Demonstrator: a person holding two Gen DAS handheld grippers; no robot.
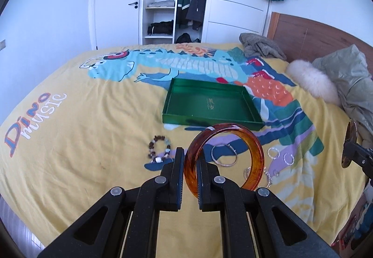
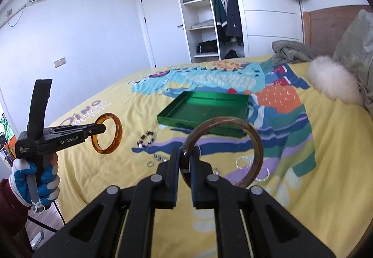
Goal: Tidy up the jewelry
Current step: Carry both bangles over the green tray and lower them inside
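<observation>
Amber resin is what your left gripper (image 1: 191, 173) has: its jaws are clamped on the near rim of the amber bangle (image 1: 233, 139), held clear above the yellow bedspread (image 1: 81, 141). Your right gripper (image 2: 185, 164) has its jaws clamped the same way on the rim of a thinner brown bangle (image 2: 235, 128), also off the bed. Both bangles look rigid, glossy and light, so expect them to pivot or slip in a narrow pinch; they may chip if dropped on something hard, though the bedding is soft. Taking hold across the band, as you do now, looks like the sensible grip. The green tray (image 1: 209, 118) sits empty toward the middle of the bed, beyond the loose pieces. Count: two bangles in the air, one beaded bracelet (image 1: 159, 148) on the bed, and several thin silver hoops (image 1: 223, 154) nearer the headboard side, at least four, though the exact number is hard to tell.
</observation>
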